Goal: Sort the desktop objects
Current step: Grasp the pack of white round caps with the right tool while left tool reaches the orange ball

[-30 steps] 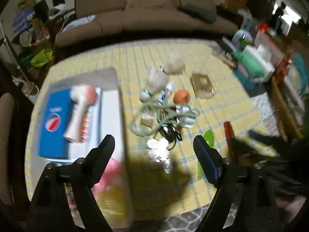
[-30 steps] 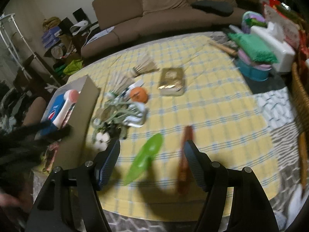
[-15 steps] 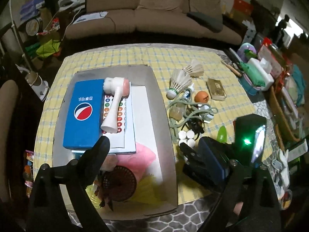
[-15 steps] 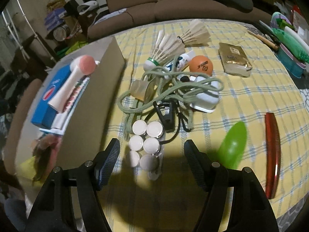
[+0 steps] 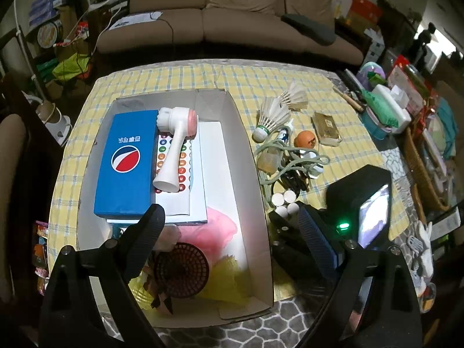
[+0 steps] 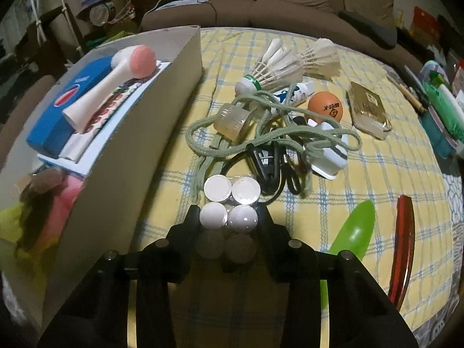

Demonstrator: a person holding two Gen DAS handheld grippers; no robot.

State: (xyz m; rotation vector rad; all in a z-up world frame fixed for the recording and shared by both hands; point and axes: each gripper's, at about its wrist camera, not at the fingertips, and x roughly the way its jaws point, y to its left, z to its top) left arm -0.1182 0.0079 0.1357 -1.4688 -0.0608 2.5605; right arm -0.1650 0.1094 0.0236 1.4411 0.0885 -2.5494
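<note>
- The right gripper (image 6: 229, 223) has its fingers (image 6: 185, 226) drawn in against the two sides of a clear pack of small white-capped pots (image 6: 230, 203), which lies on the worktop (image 6: 377, 174) just right of the cardboard box (image 6: 139, 150).
- The near pots of the pack sit between the fingers; the two far pots stick out beyond the fingertips.
- Just beyond the pack lies a tangle of green cord (image 6: 261, 139) and black cable (image 6: 269, 171), with two shuttlecocks (image 6: 278, 63), an orange ball (image 6: 324, 105) and a gold packet (image 6: 368, 110) farther off.
- A green spoon (image 6: 352, 232) and a red strip (image 6: 403, 246) lie to the right of the gripper.
- The left gripper (image 5: 229, 226) hovers over the near end of the box (image 5: 249, 174), fingers (image 5: 148, 232) wide apart and holding nothing.
- Inside the box are a blue carton (image 5: 124, 162), a white brush (image 5: 177, 145) lying partly on it, a pink cloth (image 5: 223, 226) and a dark round fan (image 5: 181, 269).
</note>
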